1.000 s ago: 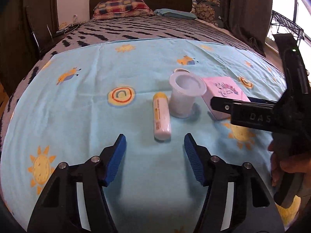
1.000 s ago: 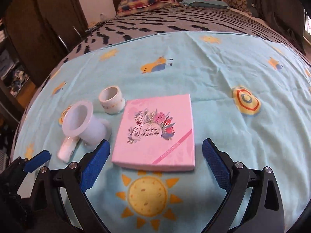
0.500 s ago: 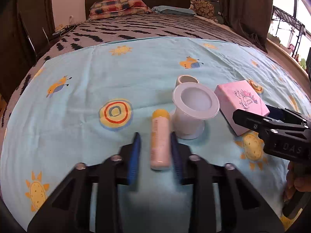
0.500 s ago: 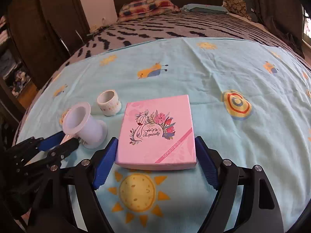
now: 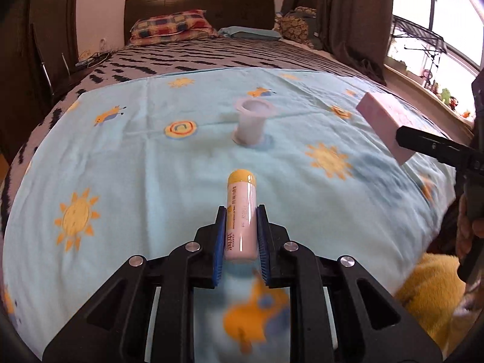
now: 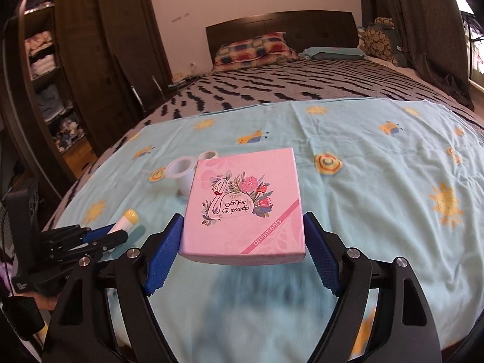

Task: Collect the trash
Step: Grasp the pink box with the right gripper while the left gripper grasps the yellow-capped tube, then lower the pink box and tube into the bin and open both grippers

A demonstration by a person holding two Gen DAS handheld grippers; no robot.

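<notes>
My left gripper (image 5: 241, 211) is shut on a white tube with a yellow cap (image 5: 242, 193) and holds it just above the light blue sheet (image 5: 121, 157). The cap points away from me. My right gripper (image 6: 243, 219) is shut on a flat pink flowered box (image 6: 245, 205), with a blue pad on each side, and the box is off the bed. In the left wrist view this pink box (image 5: 382, 118) hangs at the right. A white plastic cup (image 5: 253, 121) stands upright mid-sheet. A small tape roll (image 6: 208, 155) sits behind the cup (image 6: 181, 172). The left gripper (image 6: 103, 239) with the tube (image 6: 127, 220) shows at lower left.
The sheet covers the foot of a bed with a black-striped blanket (image 5: 211, 54), pillows (image 6: 251, 48) and a dark headboard. A dark wardrobe (image 6: 99, 60) stands left of the bed. Curtains and a window are at the right. A yellow plush thing (image 5: 423, 275) lies at the near right edge.
The left jaws closed on the tube and the right jaws on the pink box. Both grippers then rose and pulled back, so the cup and tape roll look farther away.
</notes>
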